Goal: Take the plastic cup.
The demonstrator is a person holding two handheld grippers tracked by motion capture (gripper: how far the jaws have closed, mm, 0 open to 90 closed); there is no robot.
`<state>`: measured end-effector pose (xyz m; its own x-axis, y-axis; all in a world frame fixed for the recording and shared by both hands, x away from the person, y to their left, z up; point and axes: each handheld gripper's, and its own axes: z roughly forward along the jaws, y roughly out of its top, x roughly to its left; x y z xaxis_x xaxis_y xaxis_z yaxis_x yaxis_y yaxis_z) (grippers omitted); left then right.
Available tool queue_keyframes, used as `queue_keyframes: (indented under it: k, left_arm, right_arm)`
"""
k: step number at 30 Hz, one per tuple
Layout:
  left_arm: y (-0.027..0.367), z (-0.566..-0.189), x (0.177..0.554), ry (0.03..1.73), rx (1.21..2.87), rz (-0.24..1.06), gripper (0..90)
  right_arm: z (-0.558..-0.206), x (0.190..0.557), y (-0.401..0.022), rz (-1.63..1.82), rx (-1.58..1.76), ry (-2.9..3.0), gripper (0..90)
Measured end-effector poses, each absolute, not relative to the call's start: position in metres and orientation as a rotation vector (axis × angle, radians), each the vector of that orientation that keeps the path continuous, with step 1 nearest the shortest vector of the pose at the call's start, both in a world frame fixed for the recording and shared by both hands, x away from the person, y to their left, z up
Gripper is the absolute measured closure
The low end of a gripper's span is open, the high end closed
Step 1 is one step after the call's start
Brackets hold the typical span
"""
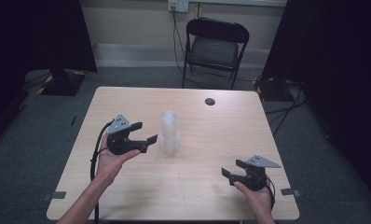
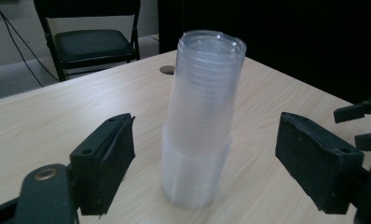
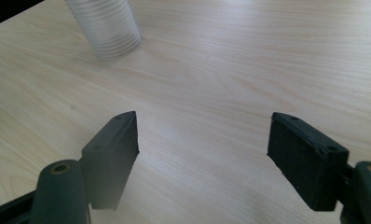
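A tall stack of clear plastic cups [image 1: 169, 133] is seen standing upright near the middle of a pale wooden table [image 1: 197, 186], well clear of every edge. The left gripper [image 1: 145, 132] is held at roughly nine o'clock from the stack, just beside it, with its jaws spread wide and pointed toward three o'clock; in the left gripper view the stack [image 2: 200, 126] is framed between the two black pads [image 2: 109, 158] without being touched by either, and nothing is gripped. The right gripper [image 1: 233, 169] is placed at about four o'clock from the stack, well apart from it and near the table's front right corner, its jaws likewise held wide open on nothing and pointed toward nine o'clock. In the right gripper view the base of the stack [image 3: 110, 28] is caught at eleven o'clock, with bare tabletop [image 3: 230, 70] left between it and the pads. Open wood is left on all sides of the stack, most broadly toward the front edge at six o'clock. A round cable hole [image 1: 210, 101] is cut near the far edge at about one o'clock from the stack, and a black folding chair [image 1: 215, 46] is set beyond that edge at twelve o'clock.
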<state>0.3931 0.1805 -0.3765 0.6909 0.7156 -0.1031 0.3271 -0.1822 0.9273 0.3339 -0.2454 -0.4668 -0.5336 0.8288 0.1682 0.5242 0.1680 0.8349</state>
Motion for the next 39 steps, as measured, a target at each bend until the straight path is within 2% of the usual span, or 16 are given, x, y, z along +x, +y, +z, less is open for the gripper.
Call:
queue_keyframes:
  k: [9,26,29,37,39]
  left_arm:
    - [0.170,-0.367,0.409,0.760,1.779,0.429,15.7]
    - [0.146,-0.358,0.437,0.772,1.783,0.397,16.0]
    - [0.138,-0.364,0.445,0.784,1.802,0.379,20.4]
    - [0.126,-0.378,0.456,0.808,1.820,0.373,20.8]
    - [0.124,-0.381,0.458,0.790,1.827,0.391,27.9]
  right_arm:
    - [-0.467,0.334,-0.245,1.309,1.294,2.129,24.4]
    - [-0.468,0.334,-0.244,1.312,1.285,2.148,24.6]
    - [-0.468,0.335,-0.244,1.301,1.289,2.151,24.8]
    - [-0.469,0.335,-0.243,1.287,1.292,2.161,25.2]
    - [-0.470,0.336,-0.245,1.287,1.315,2.157,25.3]
